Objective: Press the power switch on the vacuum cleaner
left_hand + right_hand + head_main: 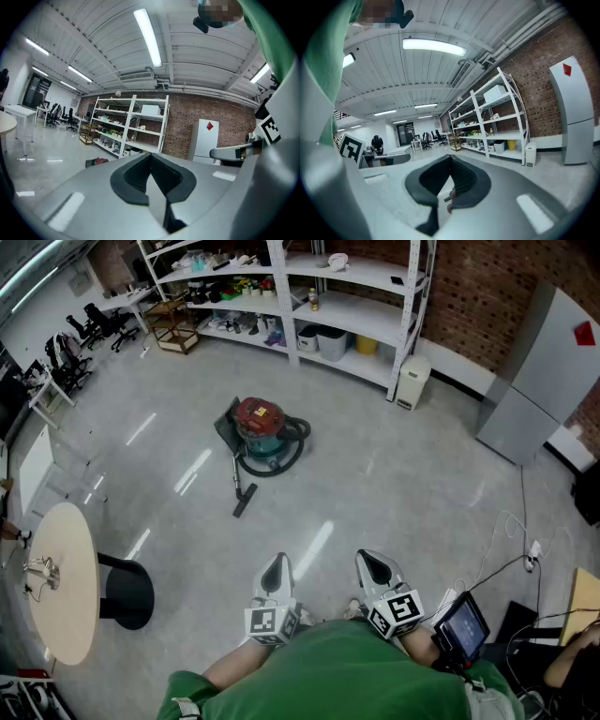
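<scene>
The vacuum cleaner (260,430), with a red lid, a teal drum and a black hose coiled round it, stands on the grey floor a few metres ahead; its floor nozzle (244,500) lies toward me. Both grippers are held close to my body, far from it. My left gripper (277,563) and right gripper (368,560) point toward the vacuum, jaws together and holding nothing. In the left gripper view the vacuum (96,162) is a small red shape left of the shut jaws of the left gripper (150,155). The right gripper (451,158) faces the shelving.
A round wooden table (66,582) on a black base stands at my left. White shelves (309,296) line the far wall, with a white bin (412,381) and a grey cabinet (548,381) to the right. Cables and a small screen (461,624) lie at my right.
</scene>
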Tool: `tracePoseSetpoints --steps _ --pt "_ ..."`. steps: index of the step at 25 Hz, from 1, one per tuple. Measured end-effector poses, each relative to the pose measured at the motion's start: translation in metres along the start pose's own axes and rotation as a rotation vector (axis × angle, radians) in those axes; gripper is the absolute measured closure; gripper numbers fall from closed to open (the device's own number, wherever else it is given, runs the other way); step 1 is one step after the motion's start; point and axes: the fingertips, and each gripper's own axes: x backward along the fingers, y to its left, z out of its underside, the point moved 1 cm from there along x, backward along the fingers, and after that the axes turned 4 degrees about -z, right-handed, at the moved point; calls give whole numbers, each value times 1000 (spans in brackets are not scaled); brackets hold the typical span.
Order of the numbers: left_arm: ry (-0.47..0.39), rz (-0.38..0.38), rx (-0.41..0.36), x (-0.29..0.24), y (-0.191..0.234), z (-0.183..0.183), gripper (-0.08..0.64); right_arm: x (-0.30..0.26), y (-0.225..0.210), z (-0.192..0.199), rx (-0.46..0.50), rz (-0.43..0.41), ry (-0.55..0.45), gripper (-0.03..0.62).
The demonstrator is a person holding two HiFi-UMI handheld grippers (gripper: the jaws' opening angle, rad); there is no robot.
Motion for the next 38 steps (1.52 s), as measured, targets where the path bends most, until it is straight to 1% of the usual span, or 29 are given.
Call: tracePoseSetpoints --steps 3,13,20,24,32,38 --pt "6 -11 6 1 0 -7 552 0 1 -2 2 -3 -4 592" --pt "6 -4 3 5 0 0 552 2 2 -2 -8 -16 -11 592" --pt "19 -32 5 5 0 -3 552 2 0 -1 -10 -20 -8 592" --pt "12 -29 -4 3 -8 0 552 4 -7 -4 -10 -28 -4 592" --pt "18 -58 -3 -16 -28 -4 552 7 -37 -10 -18 -45 -7 592" --pt "9 -80 -18 -55 -62 3 552 6 -93 -16 -27 -66 -10 592"
